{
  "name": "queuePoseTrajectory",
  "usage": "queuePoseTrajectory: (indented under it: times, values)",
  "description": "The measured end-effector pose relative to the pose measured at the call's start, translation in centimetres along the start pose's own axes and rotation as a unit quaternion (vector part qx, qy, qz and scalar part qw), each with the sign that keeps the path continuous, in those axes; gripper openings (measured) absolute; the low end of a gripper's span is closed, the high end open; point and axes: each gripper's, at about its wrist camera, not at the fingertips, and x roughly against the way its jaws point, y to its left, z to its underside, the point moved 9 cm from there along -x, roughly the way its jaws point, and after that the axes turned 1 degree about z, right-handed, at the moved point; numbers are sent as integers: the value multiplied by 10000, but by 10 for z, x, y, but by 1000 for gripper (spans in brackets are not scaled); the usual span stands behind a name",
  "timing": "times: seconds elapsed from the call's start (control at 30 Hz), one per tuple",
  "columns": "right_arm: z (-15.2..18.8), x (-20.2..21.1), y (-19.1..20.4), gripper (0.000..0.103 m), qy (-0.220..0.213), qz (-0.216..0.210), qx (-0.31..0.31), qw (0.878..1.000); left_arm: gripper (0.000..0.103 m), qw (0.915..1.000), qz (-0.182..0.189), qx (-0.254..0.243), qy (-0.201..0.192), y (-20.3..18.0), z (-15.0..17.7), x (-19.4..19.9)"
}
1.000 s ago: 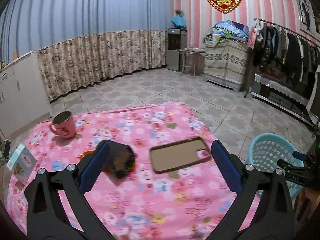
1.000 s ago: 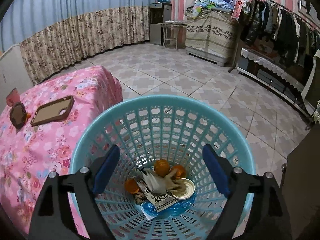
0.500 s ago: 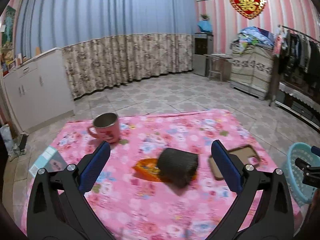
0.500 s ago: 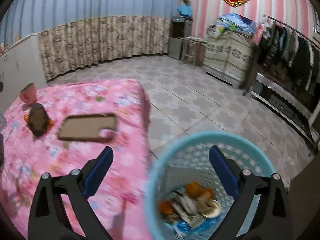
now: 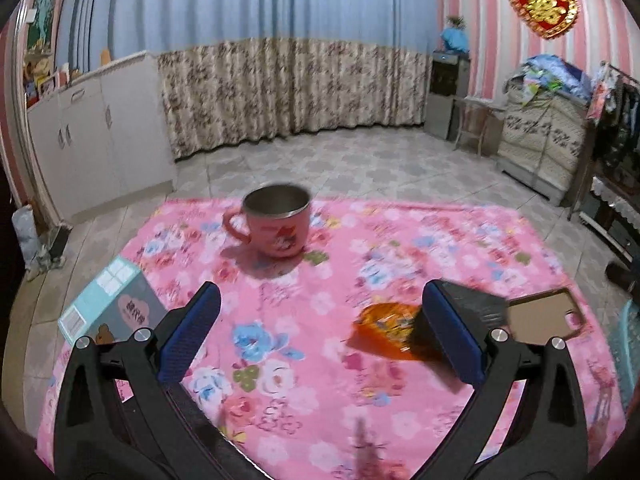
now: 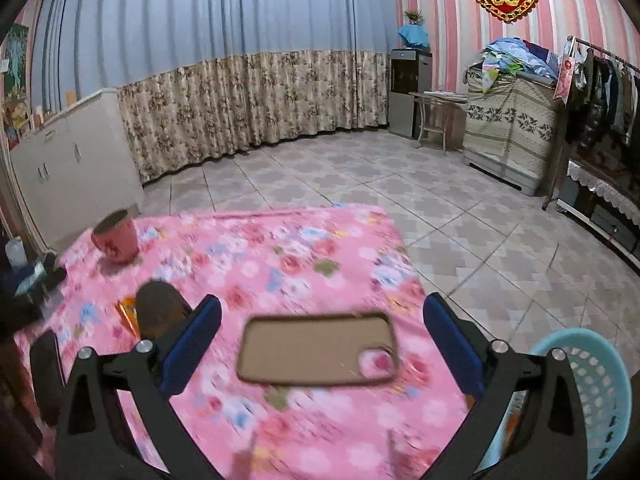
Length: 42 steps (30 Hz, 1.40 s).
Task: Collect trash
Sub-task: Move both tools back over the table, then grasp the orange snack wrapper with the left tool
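I see a pink mug (image 5: 276, 222) w/ steel rim upright on the pink floral tablecloth (image 5: 320, 360), far side. Brown phone case (image 6: 318, 350) lies flat near the cloth's right edge. Teal box (image 5: 112, 306) at my left, partly off the edge. Bkgd: white cabinets (image 5: 96, 140), floral curtain (image 5: 288, 88), clothes rack (image 6: 600, 92).

Both wrist cameras look down, close over the pink table (image 5: 304, 360); the cup (image 5: 276, 222) at 12 o'clock (image 6: 116, 240) is shared.
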Motion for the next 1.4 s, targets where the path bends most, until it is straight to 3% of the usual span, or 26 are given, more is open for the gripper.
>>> queuePoseTrajectory:
  times: [0.17, 0.3, 0.57, 0.77, 0.93, 0.97, 1.03, 1.13, 1.4]
  values:
    - [9, -19, 6, 99, 74, 219, 117, 9997, 98, 9993, 12, 40, 385, 10, 17, -29]
    - [21, -31, 0, 99, 229, 489, 420, 9977, 97, 9969, 316, 105, 718, 0, 29, -50]
    - [33, -45, -28, 99, 536, 424, -225, 9974, 93, 9901, 558, 116, 1283, -23, 49, -76]
    - [37, -51, -12, 99, 567, 292, -100, 9979, 70, 9861, 826, 210, 1425, -35, 52, -89]
    - [35, -49, 5, 99, 482, 234, 253, 9982, 35, 9824, 1048, -27, 1545, -53, 59, -95]
    - [35, -48, 8, 98, 473, 213, 303, 9982, 34, 9834, 1008, -99, 1505, -52, 59, -94]
    - [35, -46, 14, 98, 453, 135, 395, 9981, 20, 9848, 1012, -142, 1404, -51, 56, -91]
    - [36, -44, 25, 99, 440, 72, 528, 9976, 10, 9841, 1288, 60, 1224, -47, 47, -81]
    - [43, -40, 63, 98, 484, -328, 811, 9950, 9, 9876, 1261, 36, 930, -29, 35, -53]
